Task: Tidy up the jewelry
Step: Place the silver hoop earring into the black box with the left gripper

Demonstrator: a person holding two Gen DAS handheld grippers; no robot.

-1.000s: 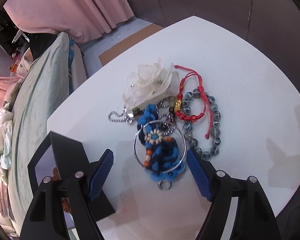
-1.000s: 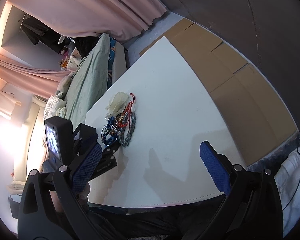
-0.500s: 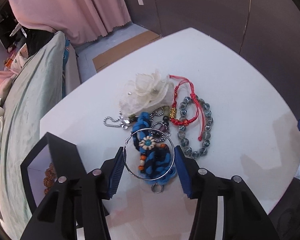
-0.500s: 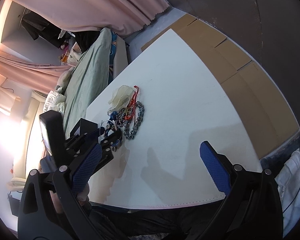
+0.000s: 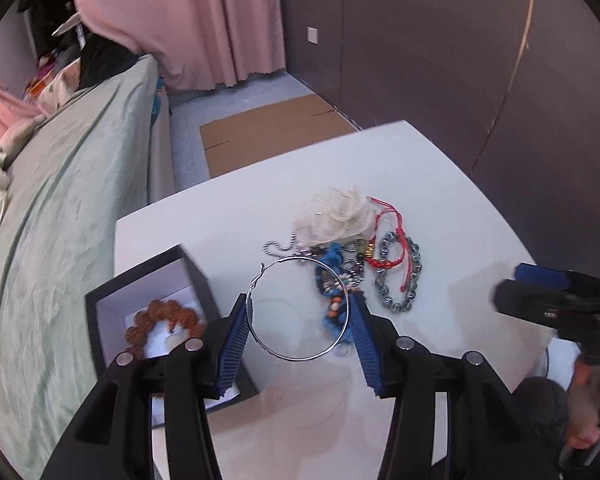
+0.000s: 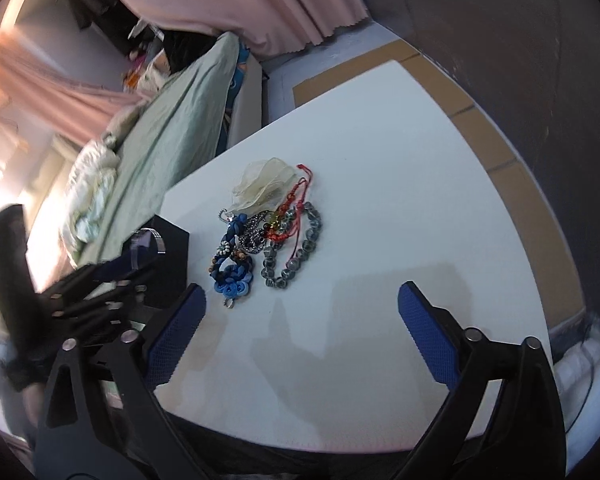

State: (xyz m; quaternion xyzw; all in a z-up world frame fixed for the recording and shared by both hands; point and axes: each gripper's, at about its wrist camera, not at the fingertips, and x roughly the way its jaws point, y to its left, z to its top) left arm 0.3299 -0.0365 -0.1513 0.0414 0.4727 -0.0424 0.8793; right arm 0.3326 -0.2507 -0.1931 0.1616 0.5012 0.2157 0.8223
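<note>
While the left gripper (image 5: 300, 320) is clamping the silver hoop (image 5: 299, 309) flat across its pads, the open black box (image 5: 156, 312) is sitting just left; the right gripper (image 6: 300, 336) is gaping empty.

A white table (image 5: 440, 184) stands by a dark wall (image 5: 420, 40) that carries a small white plate (image 5: 313, 35). Flat cardboard (image 5: 268, 128) lies on the grey floor (image 5: 236, 96) past the table's far edge; in the right wrist view it runs along the wall side of the table as well. Pink curtains (image 5: 204, 20) hang to the floor in the corner. Left of the table is a bed under a pale green cover (image 5: 72, 208), with rumpled light bedding (image 6: 96, 196) near its head. Dim clutter (image 5: 56, 64) sits beyond the bed, too blurred to name.
</note>
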